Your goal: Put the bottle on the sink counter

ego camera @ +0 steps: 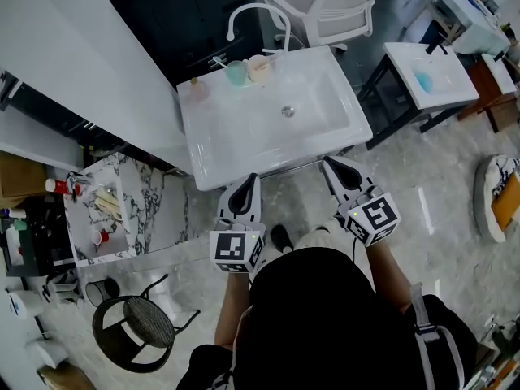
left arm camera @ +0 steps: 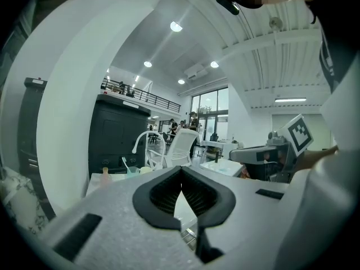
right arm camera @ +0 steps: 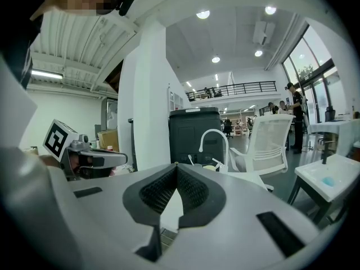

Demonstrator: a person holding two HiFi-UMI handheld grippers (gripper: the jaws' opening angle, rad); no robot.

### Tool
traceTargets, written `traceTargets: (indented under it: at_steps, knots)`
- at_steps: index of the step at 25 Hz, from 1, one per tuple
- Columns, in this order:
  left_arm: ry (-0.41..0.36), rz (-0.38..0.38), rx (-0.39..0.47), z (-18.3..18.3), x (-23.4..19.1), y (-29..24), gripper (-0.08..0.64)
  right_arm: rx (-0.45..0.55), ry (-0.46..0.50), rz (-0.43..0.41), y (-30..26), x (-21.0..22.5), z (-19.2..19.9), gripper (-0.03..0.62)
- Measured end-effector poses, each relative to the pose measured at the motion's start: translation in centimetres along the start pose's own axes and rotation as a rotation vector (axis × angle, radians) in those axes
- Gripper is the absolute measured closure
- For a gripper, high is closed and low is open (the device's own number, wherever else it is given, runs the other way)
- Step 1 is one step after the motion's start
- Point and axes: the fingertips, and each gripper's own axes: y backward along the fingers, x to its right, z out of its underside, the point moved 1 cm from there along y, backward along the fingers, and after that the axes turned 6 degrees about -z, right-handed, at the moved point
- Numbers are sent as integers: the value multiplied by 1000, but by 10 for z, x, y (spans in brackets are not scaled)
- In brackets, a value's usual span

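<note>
Jaws on both grippers are clenched shut with nothing between them; in each gripper view the ribbed pads meet at their tips. The left gripper (ego camera: 246, 184) and the right gripper (ego camera: 335, 169) are held side by side close to the person's body. Their noses point forward at the front rim of the white sink (ego camera: 276, 162), and neither touches it. Off to the left of the left gripper, a marble-topped side table (ego camera: 138, 210) carries small clutter that is too small to name surely.

Beyond the basin, the bottle (ego camera: 197, 88), small and pinkish, stands upright on the sink counter at its back left corner, its long axis vertical. It stands apart from a teal cup (ego camera: 236, 73) and a cream cup (ego camera: 259, 67), which sit to its right near the foot of the curved faucet (ego camera: 248, 10).

From the jaws the bottle lies ahead and to the left, across the depth of the counter. The left gripper is clearly the nearer; the right would have to cross the basin. Judged from this, the bottle is already where the task wants it, and neither hand has a hold to release. Were it to be gripped, the natural way looks to be a level approach from the front by the left gripper, with one jaw on either side of its body.
</note>
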Motion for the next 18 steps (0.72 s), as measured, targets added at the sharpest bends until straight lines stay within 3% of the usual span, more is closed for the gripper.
traceTargets:
  at_steps: [18]
  knots:
    - [-5, 16, -5, -2, 17, -10, 543, -1, 13, -18, 7, 2, 7, 588]
